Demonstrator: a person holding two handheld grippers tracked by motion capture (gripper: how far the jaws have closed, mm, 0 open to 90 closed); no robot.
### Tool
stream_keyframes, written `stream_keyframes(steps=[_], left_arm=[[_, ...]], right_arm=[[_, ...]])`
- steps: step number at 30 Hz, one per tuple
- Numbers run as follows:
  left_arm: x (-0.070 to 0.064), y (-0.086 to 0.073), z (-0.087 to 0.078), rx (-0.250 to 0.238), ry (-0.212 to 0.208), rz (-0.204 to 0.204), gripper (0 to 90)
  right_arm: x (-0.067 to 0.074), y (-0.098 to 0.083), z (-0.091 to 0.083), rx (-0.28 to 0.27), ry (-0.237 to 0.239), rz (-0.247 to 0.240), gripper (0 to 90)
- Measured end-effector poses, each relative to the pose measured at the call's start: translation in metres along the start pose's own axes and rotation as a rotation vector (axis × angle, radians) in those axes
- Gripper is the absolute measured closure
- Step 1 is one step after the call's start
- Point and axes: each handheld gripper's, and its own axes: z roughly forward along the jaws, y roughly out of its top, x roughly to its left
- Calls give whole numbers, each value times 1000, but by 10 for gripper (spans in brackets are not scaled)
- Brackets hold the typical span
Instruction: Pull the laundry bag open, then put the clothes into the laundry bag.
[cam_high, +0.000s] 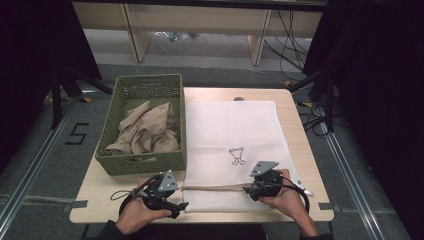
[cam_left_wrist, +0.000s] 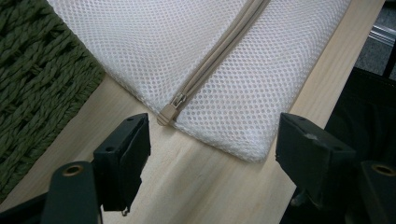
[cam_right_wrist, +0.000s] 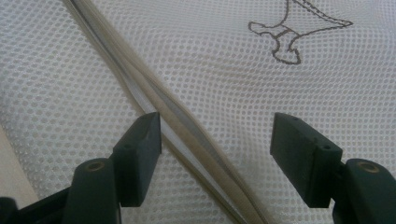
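Mesh bag (cam_high: 230, 135): white, lay flat on the worktop (cam_high: 295, 150), centre to lower right of the high view, touching the basket's right wall; a small line drawing (cam_high: 237, 155) sat near its middle.
Zipper (cam_left_wrist: 219, 51): beige, ran across the bag's near end; in the left gripper view it came down from the top centre to the slider (cam_left_wrist: 169, 112) at the bag's corner, left of centre.
Left hand-held gripper (cam_left_wrist: 212, 140): jaws apart, nothing between the pads; it hovered over bare wood just short of the bag's corner, slider just beyond the left jaw. Lower left of centre in the high view (cam_high: 175, 200).
Right hand-held gripper (cam_right_wrist: 215, 149): jaws apart over the mesh, zipper running diagonally just beside the left jaw; whether the tips touched the mesh, could not tell. Lower right of centre in the high view (cam_high: 250, 189).
Basket (cam_high: 112, 165): green woven, left of the bag, holding crumpled beige cloth (cam_high: 147, 130).
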Motion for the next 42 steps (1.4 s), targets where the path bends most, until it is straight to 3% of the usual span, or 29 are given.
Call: stream_keyframes(steps=[3, 5, 6, 11, 13, 14, 15, 19, 25, 30, 42], left_arm=[[0, 0, 0, 9, -1, 3, 260], [1, 0, 0, 10, 2, 26, 261], [-1, 0, 1, 8, -4, 0, 260], [-2, -1, 0, 17, -14, 1, 259], [-2, -1, 0, 22, -8, 8, 259], [-1, 0, 0, 21, -8, 25, 260], [-2, 0, 0, 22, -9, 9, 258], [-3, -1, 1, 21, -21, 11, 258], [-2, -1, 2, 28, -19, 13, 258], [-3, -1, 2, 30, -24, 8, 258], [-3, -1, 3, 32, -15, 15, 260]], right_arm=[[1, 0, 3, -3, -11, -9, 350], [2, 0, 4, 5, -16, -21, 353], [1, 0, 4, 18, -14, -36, 356], [3, 3, 10, 29, -32, -60, 368], [1, 5, 13, 33, -3, -80, 372], [1, 6, 13, 36, -55, -92, 379], [1, 8, 14, 35, -56, -87, 390], [0, 13, 15, 20, -78, -118, 480], [-2, 17, 16, 13, -91, -109, 503], [-3, 19, 18, 15, -100, -132, 541], [-10, 28, 22, -4, -76, -103, 760]])
